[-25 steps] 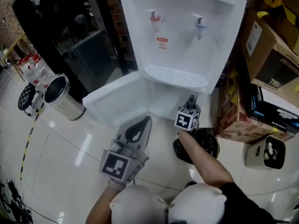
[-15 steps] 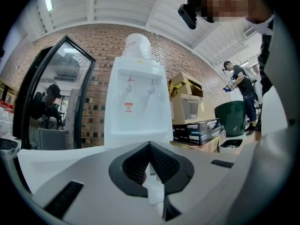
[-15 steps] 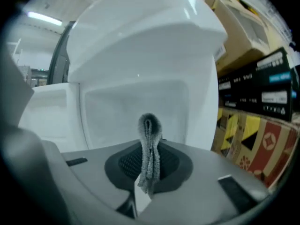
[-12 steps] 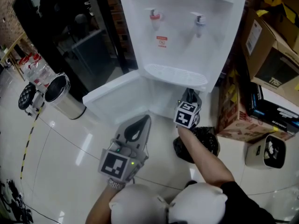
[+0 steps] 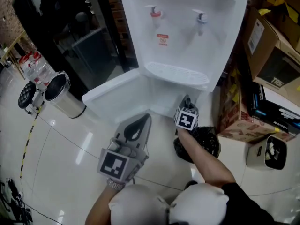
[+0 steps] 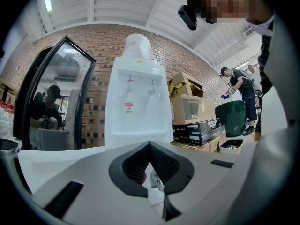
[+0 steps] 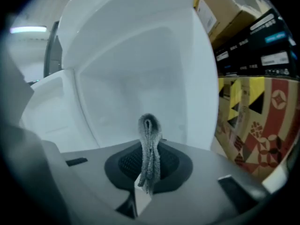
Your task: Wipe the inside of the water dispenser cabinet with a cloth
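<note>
1. Water dispenser (image 5: 187,36): white, standing on the tiled floor, cardboard boxes (image 5: 274,55) at its 3 o'clock in the head view.

2. Cabinet (image 5: 161,100): the lower compartment of the dispenser. Its door (image 5: 115,95) is swung open toward 9 o'clock, so the opening is unobstructed. In the right gripper view the bare white inside wall (image 7: 140,78) fills the field straight ahead.

3. Left gripper (image 5: 143,122): I read its jaws as pressed together with nothing between them. It sits at about 7 o'clock from the right gripper, well back from the opening, pointing at the dispenser.

4. Right gripper (image 5: 186,101): jaws clamped on the cloth (image 7: 149,146), tips at the cabinet mouth. This is the nearer arm by a clear margin.

5. Cloth: a grey folded strip. Its long axis runs along the jaw line, with the looped end projecting forward past the tips.

Governing relation: the cabinet interior lies at 12 o'clock from the right gripper, directly along the cloth's long axis. I judge the loop is near the inside wall; I cannot confirm contact. In my judgement the next move is a straight advance at 12 o'clock, then strokes across the wall.
</note>
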{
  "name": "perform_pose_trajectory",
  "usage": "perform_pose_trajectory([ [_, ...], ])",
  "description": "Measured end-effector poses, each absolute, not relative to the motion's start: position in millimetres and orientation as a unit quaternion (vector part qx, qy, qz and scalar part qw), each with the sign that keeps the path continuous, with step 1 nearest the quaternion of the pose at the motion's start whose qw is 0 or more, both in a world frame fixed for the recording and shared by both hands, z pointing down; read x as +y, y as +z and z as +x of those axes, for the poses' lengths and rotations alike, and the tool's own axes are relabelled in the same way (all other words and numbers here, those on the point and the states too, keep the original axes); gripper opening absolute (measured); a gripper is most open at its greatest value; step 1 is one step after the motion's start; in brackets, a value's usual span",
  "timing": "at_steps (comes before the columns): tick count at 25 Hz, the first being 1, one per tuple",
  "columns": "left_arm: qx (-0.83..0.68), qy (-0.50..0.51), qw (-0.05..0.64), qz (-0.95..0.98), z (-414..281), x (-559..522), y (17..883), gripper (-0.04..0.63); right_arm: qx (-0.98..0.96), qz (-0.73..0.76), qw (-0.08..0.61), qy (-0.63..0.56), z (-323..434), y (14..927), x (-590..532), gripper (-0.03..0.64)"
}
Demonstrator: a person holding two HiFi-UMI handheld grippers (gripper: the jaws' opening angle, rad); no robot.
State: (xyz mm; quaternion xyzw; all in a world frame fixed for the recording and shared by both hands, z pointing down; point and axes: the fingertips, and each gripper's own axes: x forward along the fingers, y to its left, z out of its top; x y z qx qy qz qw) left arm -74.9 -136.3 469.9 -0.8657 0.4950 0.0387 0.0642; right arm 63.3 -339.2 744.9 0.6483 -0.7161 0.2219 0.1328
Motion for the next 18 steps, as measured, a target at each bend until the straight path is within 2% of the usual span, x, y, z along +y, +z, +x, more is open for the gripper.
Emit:
perform_pose_trajectory([
  [5,0.499,0.043,0.064,-0.863,-79.2,-136.7,468.4,0.002,-0.823,0.493,0.228,0.167,-7.9,773.2,-359.4,0.025],
  [10,0.507,0.038,0.058,-0.859,-90.4,-134.5,472.5,0.002,-0.837,0.383,0.387,-0.059,-36.1,784.3,-385.5,0.025],
  [13,0.512,0.034,0.054,-0.857,-97.9,-134.6,477.4,0.002,-0.830,0.350,0.417,-0.119,-40.5,795.6,-403.5,0.023],
  [18,0.514,0.031,0.046,-0.856,-102.1,-137.8,483.8,0.002,-0.841,0.326,0.421,-0.097,-39.4,819.6,-421.5,0.023],
])
